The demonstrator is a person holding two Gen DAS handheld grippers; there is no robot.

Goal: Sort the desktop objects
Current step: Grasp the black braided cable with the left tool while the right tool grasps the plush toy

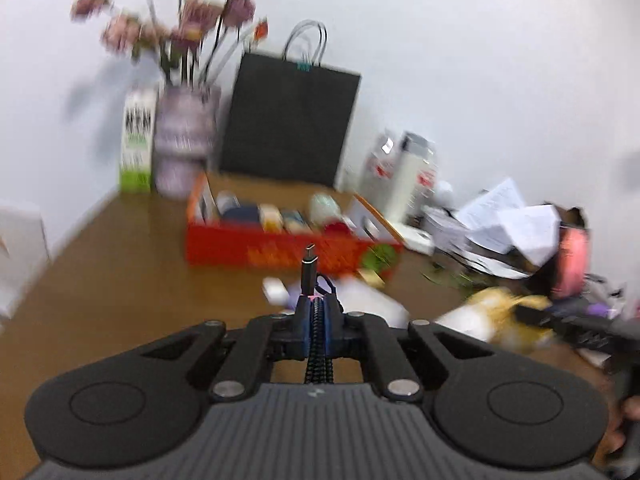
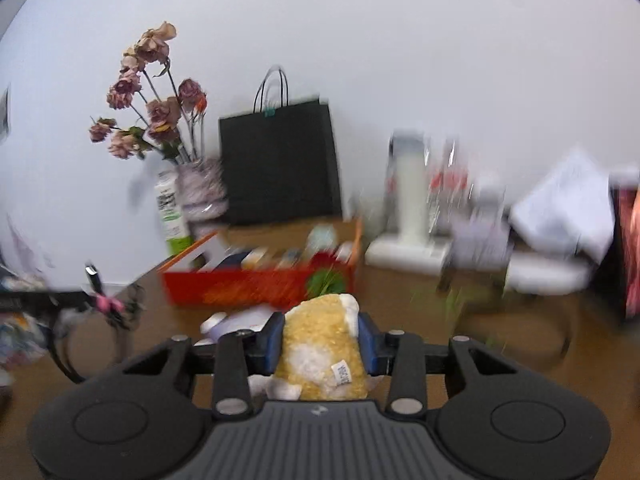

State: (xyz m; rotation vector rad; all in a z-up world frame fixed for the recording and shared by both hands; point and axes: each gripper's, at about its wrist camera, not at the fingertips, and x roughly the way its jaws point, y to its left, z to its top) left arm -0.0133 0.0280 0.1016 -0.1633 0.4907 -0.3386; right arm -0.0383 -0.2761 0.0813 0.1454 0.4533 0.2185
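- Cable in the left wrist view: a braided cord with a stiff metal plug at its tip, held off the counter. I judge it light and limp along its length, so it is best taken near the plug, where it cannot flop; that is where it is held.
- Left hand-held gripper: jaws fully closed, pads pinching the cable just behind the plug, which stands up past the fingertips. The rest of the cord runs back between the jaws towards the camera.
- Red box lies far of the gripper on the counter, already holding several small items; it looks the likely place for sorted things. A vase of flowers and a black bag stand behind it by the wall. At the right edge the other gripper shows with something yellow, blurred.
- Plush in the right wrist view: a yellow and white soft toy with a sewn tag, held off the counter. I judge it light, squashy and unbreakable; a grip across its body should hold well.
- Right hand-held gripper: partly closed, blue pads pressed on both sides of the plush, which bulges between them.
- Red box is again far of the gripper, just beyond the plush; a white flat item lies near-left on the counter.
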